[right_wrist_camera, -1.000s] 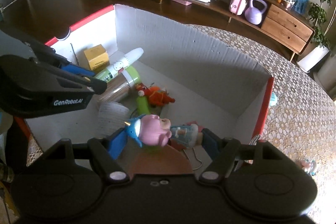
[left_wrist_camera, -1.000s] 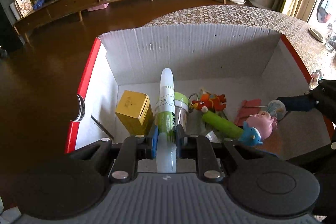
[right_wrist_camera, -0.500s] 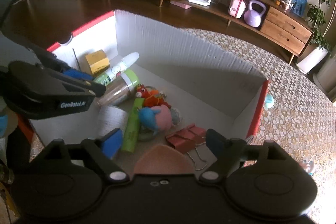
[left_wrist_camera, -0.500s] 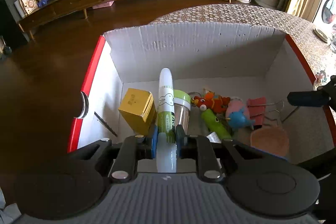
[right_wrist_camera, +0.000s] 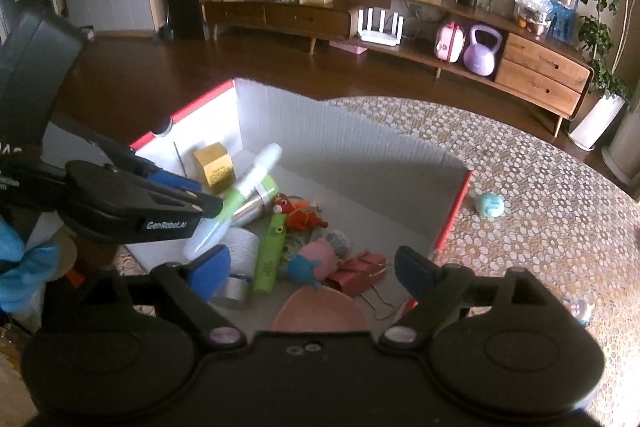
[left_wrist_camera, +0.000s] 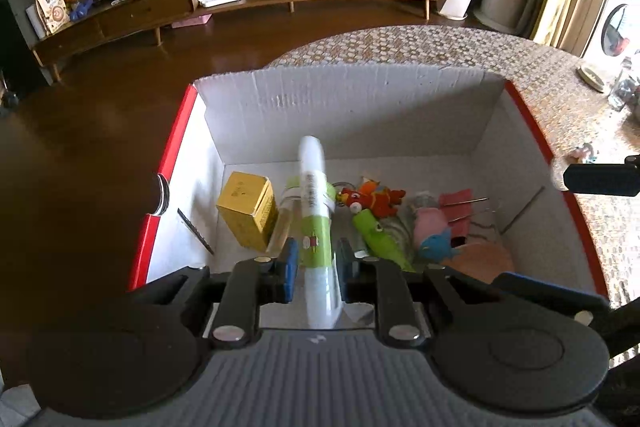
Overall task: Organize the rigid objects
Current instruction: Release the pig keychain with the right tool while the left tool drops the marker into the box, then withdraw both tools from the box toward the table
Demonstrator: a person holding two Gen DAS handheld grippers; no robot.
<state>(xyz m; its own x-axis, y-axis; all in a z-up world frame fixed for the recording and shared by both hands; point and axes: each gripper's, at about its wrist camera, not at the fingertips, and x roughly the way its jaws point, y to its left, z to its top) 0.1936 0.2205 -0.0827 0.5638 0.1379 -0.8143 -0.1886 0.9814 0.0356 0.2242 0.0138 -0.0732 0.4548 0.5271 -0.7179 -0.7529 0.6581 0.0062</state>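
A white cardboard box (left_wrist_camera: 340, 107) with red edges stands on the patterned table (right_wrist_camera: 540, 227). My left gripper (left_wrist_camera: 316, 267) hangs over its near left part. Its jaws are opening around a white-and-green tube (left_wrist_camera: 314, 211), which is blurred, tilts and slips loose between the pads. My right gripper (right_wrist_camera: 312, 267) is over the box's near right part, its jaws opening with nothing between them. Below it in the box lies a pink pig toy (right_wrist_camera: 316, 259) with a blue part. From the right wrist view the left gripper (right_wrist_camera: 200, 201) shows side-on above the tube (right_wrist_camera: 248, 183).
In the box lie a yellow carton (left_wrist_camera: 246, 211), a steel cup (right_wrist_camera: 256, 203), a red plush (left_wrist_camera: 372, 197), a green toy (left_wrist_camera: 378, 235), red binder clips (right_wrist_camera: 360, 271) and a tan disc (right_wrist_camera: 320, 309). A teal toy (right_wrist_camera: 491, 205) sits on the table outside.
The right gripper let go of the pink pig toy, which dropped into the box, and rose with its jaws wider. The left jaws have parted and the tube has tilted.
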